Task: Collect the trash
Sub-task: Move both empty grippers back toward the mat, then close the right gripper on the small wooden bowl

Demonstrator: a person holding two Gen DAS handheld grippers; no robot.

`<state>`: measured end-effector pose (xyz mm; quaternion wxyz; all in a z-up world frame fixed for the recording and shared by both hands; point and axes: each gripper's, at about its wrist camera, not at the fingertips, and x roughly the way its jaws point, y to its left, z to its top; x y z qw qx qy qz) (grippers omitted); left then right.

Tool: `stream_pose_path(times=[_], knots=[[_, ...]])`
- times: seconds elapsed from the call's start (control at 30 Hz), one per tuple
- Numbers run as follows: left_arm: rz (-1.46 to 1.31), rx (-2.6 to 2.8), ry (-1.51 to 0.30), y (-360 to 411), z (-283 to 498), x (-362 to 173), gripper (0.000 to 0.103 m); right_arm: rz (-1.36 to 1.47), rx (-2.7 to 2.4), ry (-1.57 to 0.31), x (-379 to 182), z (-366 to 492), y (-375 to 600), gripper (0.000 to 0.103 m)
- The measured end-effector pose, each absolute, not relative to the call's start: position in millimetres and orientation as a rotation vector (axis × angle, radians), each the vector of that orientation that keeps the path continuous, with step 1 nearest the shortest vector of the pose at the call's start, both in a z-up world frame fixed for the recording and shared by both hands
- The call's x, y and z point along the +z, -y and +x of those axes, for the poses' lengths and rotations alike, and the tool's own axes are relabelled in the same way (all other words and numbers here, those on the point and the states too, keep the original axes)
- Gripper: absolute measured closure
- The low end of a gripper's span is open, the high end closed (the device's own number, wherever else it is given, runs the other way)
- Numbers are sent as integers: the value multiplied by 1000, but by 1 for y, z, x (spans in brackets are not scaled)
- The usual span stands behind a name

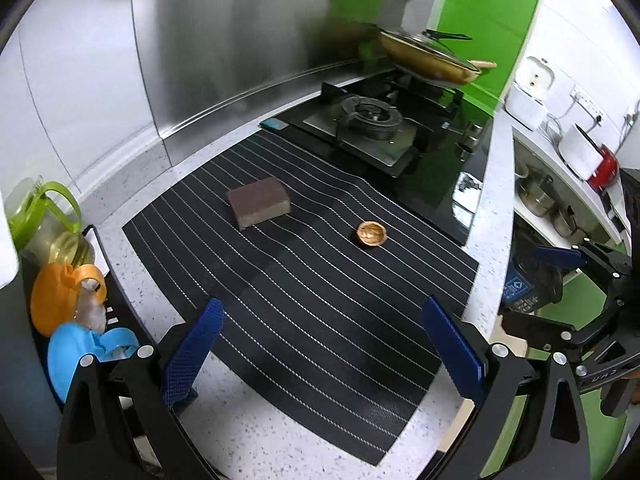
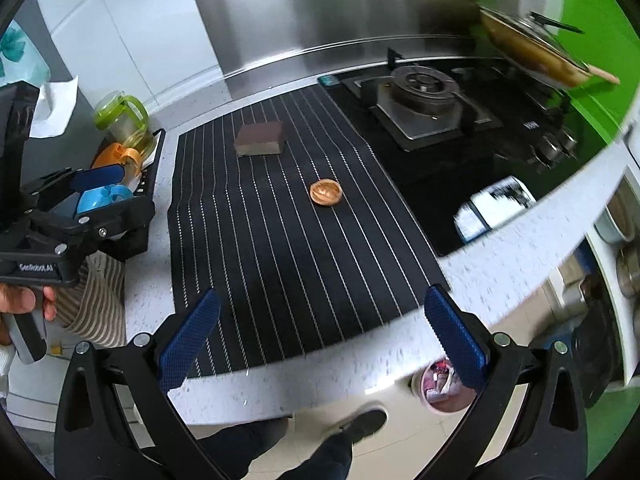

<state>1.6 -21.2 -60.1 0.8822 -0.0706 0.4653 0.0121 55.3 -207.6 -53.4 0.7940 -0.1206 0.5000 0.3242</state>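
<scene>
jaws apart, walnut shell [image 1: 371, 233] well ahead

Striped mat [image 1: 304, 280] is mostly bare: only a sponge block [image 1: 259, 202] toward the back wall and a walnut shell half [image 1: 372, 233] nearer the stove, well apart, w/ open mat between them and all along the front edge. Both grippers, left gripper [image 1: 320, 348] and right gripper [image 2: 320, 340], hang over that front edge w/ jaws spread wide, nothing between the pads. Left side is hemmed by a rack [image 2: 154, 160] of bottles and a green-lidded jug [image 2: 124, 120]. Right side ends at the gas hob [image 2: 424, 100]; a lidded pan [image 2: 532, 56] on the far burner, prob. overhanging it.
</scene>
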Motion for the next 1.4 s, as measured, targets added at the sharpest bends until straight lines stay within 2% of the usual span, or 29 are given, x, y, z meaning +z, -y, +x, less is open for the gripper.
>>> stream_pose_path(times=[0.53, 0.9, 0.97, 1.1, 1.2, 1.23, 1.3, 1.4], knots=[[-282, 213, -1007, -7, 53, -97, 7, -441, 883, -1138, -117, 149, 144, 3], [-321, 262, -1033, -29, 75, -114, 7, -482, 959, -1158, -143, 165, 113, 5], [-326, 262, -1037, -32, 76, -117, 7, -491, 962, -1164, -147, 165, 109, 21], [-332, 258, -1044, -37, 79, -122, 7, -504, 961, -1180, -152, 165, 103, 35], [-337, 257, -1044, -39, 80, -123, 7, -513, 959, -1184, -154, 166, 101, 51], [-338, 256, -1044, -40, 80, -123, 7, -521, 959, -1185, -154, 165, 100, 60], [-339, 254, -1044, -40, 81, -123, 7, -530, 958, -1189, -155, 164, 100, 68], [-338, 251, -1043, -40, 82, -124, 7, -528, 961, -1186, -155, 164, 99, 68]])
